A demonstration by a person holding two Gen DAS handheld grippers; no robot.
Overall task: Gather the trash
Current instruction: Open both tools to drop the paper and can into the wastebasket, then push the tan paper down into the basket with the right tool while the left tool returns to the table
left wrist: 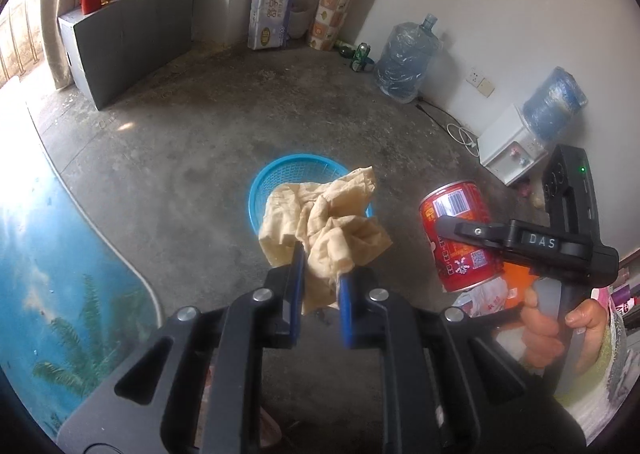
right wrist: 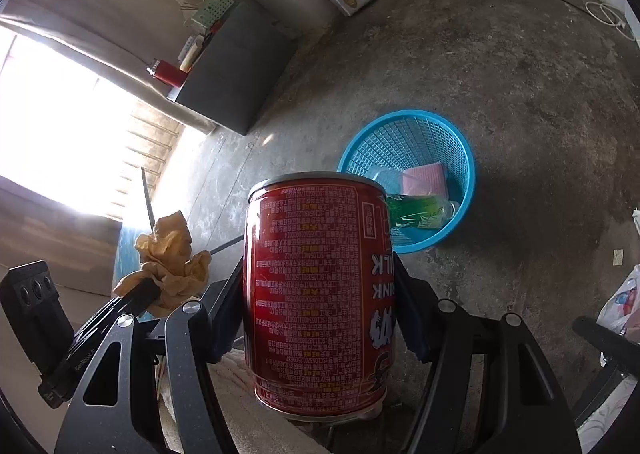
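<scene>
The left gripper (left wrist: 320, 274) pinches a soft, light tissue (left wrist: 324, 222); the right gripper (right wrist: 320, 294) clamps a stiff, smooth can (right wrist: 316, 294) around its sides.

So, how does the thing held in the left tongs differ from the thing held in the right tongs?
The left tongs pinch a crumpled beige paper; the right tongs clamp a red can. The crumpled beige paper is soft and shapeless, the red can rigid and cylindrical. The jaws stand nearly closed on the paper, wide on the can. Both are held above the floor near the blue basket.
</scene>
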